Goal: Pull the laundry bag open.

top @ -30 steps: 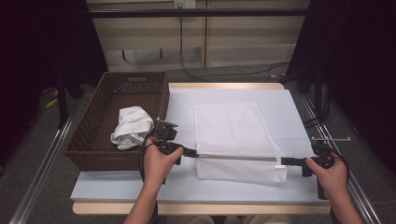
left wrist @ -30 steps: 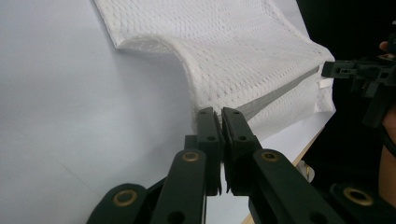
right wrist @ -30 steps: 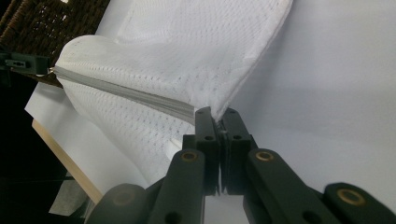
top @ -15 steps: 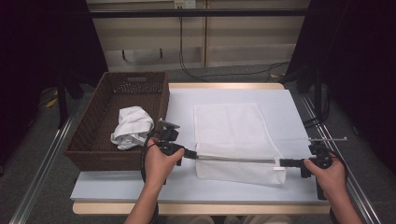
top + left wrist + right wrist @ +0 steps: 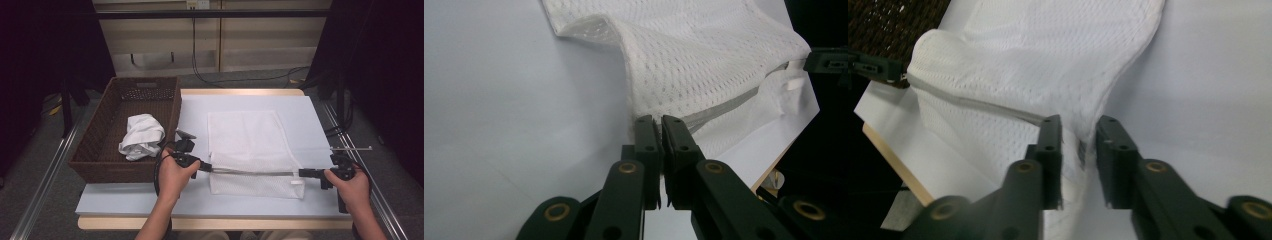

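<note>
mesh bag point(image 5: 248, 145) — left gripper point(image 5: 657, 121) pinching its edge; right gripper point(image 5: 1078, 134) jaws just spread, fabric between them.

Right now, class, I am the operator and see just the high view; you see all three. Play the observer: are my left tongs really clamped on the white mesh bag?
Observer: Yes. In the left gripper view the left tongs are shut on the edge of the mesh bag, with cloth pinched between the pads.
Operator: And the right side?
Observer: In the right gripper view the right tongs have just been opening. Their jaws stand apart, with the bag's edge loose between them.
Operator: Does the bag lie flat there?
Observer: No. Its folded part bulges up off the table.
</note>
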Motion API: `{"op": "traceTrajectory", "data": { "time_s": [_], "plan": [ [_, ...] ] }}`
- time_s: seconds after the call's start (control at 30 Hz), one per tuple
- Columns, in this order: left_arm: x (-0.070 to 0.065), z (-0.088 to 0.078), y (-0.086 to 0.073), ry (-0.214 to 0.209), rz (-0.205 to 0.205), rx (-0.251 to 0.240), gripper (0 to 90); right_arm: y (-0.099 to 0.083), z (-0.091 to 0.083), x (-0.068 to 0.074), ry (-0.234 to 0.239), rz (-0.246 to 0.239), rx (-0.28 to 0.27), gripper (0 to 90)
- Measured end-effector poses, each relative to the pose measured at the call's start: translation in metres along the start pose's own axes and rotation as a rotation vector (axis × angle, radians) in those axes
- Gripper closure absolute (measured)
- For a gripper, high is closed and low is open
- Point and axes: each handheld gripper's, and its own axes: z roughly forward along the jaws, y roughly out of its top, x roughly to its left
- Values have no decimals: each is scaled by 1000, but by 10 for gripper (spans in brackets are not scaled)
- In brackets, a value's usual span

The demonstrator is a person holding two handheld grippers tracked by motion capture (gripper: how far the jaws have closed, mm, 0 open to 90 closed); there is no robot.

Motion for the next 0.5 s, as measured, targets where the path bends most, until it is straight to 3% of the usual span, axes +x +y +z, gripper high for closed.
{"op": "traceTrajectory", "data": {
  "time_s": [0.2,0.5],
  "plan": [
    [0,5,0,-9,-7,8,832,1,-1,2,-33,-19,-29,615],
    [-6,11,0,-46,14,5,740,4,5,15,-15,-96,-56,502]
  ]
}}
